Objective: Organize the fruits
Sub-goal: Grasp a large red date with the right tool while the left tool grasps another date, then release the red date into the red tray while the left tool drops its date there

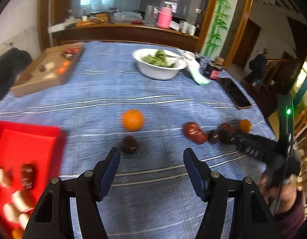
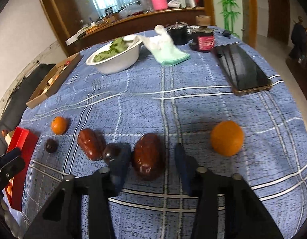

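1. Right gripper [image 2: 151,159]: jaws spread, straddling the large date [image 2: 148,159], right of the red tray [image 2: 24,145].
2. Centre the date before closing gently.
3. Left gripper [image 1: 151,167]: open, empty.

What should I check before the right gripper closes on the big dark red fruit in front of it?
1. Right gripper open: ok.
2. Big dark red fruit between its fingers: ok.
3. Small dark fruit clear of the near finger: not ok, it sits right beside it.
4. Fingers low enough on the tablecloth: cannot tell.
5. Left gripper open and holding nothing: ok.
6. Room in the red tray: ok, its far part is bare.
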Available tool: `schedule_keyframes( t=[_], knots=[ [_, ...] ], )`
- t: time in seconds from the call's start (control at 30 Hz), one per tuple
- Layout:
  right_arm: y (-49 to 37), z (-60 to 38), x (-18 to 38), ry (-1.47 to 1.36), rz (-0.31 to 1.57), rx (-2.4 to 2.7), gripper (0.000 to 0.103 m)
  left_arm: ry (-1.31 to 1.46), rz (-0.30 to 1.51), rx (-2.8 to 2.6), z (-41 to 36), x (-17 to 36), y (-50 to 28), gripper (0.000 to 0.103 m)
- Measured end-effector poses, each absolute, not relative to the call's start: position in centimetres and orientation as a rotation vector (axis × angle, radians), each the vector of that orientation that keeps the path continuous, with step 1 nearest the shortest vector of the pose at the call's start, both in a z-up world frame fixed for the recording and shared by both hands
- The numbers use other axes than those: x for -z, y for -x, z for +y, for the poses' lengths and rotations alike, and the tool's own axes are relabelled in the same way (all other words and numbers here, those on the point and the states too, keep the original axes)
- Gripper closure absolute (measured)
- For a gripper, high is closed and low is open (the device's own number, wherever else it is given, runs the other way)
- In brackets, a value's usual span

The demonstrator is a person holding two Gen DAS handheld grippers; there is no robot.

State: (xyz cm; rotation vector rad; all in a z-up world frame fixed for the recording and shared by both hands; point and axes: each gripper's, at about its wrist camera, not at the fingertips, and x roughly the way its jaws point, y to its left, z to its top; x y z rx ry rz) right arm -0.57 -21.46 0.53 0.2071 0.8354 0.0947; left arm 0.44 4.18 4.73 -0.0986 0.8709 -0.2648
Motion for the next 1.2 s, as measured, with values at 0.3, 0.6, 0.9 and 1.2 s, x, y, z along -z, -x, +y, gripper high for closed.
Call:
schedule_keyframes(
  t=[0.3, 0.6, 0.9, 1.2],
  knots=[
    [1.3, -21.4, -0.9, -0.192, 0.816, -0.100, 0.072, 0.178, 0.958, 0.343, 0.1, -2.3, -4.9, 0.035],
    [1.5, -22.0, -1.7, -0.212, 0.796, -0.104, 0.072, 0.076, 0.938, 0.378, -3.8, -1.1, -6.2, 0.063],
    [1.7, -22.3, -2.0, -0.221, 0.776, -0.105, 0.072, 0.063, 0.872, 0.360, -2.9, -3.0, -4.0, 0.072],
    [2.1, -22.3, -2.0, -0.224, 0.760, -0.091, 0.072, 0.096, 0.835, 0.315, 1.1, -4.9, -0.2, 0.072]
  ],
)
